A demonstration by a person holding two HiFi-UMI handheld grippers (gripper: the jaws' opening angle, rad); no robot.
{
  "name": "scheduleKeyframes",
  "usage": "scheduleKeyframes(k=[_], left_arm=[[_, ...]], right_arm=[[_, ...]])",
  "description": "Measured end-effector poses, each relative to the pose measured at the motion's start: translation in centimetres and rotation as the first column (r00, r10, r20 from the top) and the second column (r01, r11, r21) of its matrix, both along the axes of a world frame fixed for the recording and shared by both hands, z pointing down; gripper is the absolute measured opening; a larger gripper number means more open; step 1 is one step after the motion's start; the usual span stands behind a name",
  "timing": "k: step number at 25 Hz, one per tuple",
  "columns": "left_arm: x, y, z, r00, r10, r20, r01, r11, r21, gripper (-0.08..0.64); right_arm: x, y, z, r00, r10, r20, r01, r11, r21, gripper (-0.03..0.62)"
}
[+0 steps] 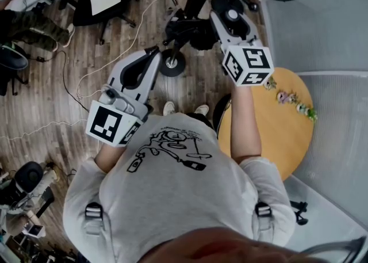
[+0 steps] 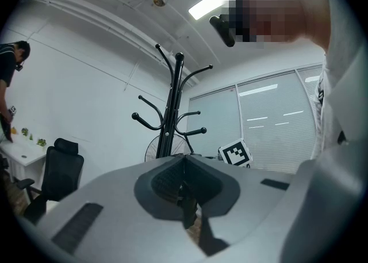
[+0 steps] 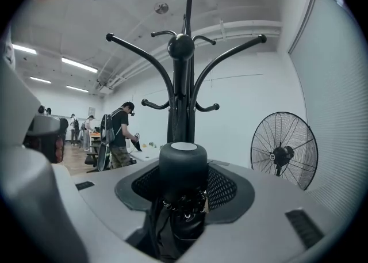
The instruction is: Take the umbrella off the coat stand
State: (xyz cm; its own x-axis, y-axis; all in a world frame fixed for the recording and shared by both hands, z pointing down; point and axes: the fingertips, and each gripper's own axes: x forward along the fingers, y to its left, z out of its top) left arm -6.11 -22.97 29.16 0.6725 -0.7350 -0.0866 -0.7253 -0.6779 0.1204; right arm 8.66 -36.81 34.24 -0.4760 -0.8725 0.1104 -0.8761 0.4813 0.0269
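Umbrella (image 3: pixel 182 164) gripped beside coat stand (image 3: pixel 181 92).
We found the right gripper (image 3: pixel 184 190) jaws clamped on the umbrella; the left gripper (image 2: pixel 184 186) jaws were together, empty.

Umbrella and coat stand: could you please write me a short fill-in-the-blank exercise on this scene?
The right gripper is shut on the ____.
The left gripper is shut and holds ____.
In the right gripper view, a ____ stands right of the coat stand.
Missing: umbrella; nothing; fan.
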Motion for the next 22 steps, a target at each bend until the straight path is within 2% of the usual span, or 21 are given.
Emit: scheduleKeyframes(k=[22], left_arm=[[0.2,0.6,-0.3,1.000,0.002,0.000,-0.002,1.000,0.007,0.009]], right_arm=[[0.9,2.3,-2.3,1.000,0.010,0.001,-0.010,1.000,0.017,0.216]])
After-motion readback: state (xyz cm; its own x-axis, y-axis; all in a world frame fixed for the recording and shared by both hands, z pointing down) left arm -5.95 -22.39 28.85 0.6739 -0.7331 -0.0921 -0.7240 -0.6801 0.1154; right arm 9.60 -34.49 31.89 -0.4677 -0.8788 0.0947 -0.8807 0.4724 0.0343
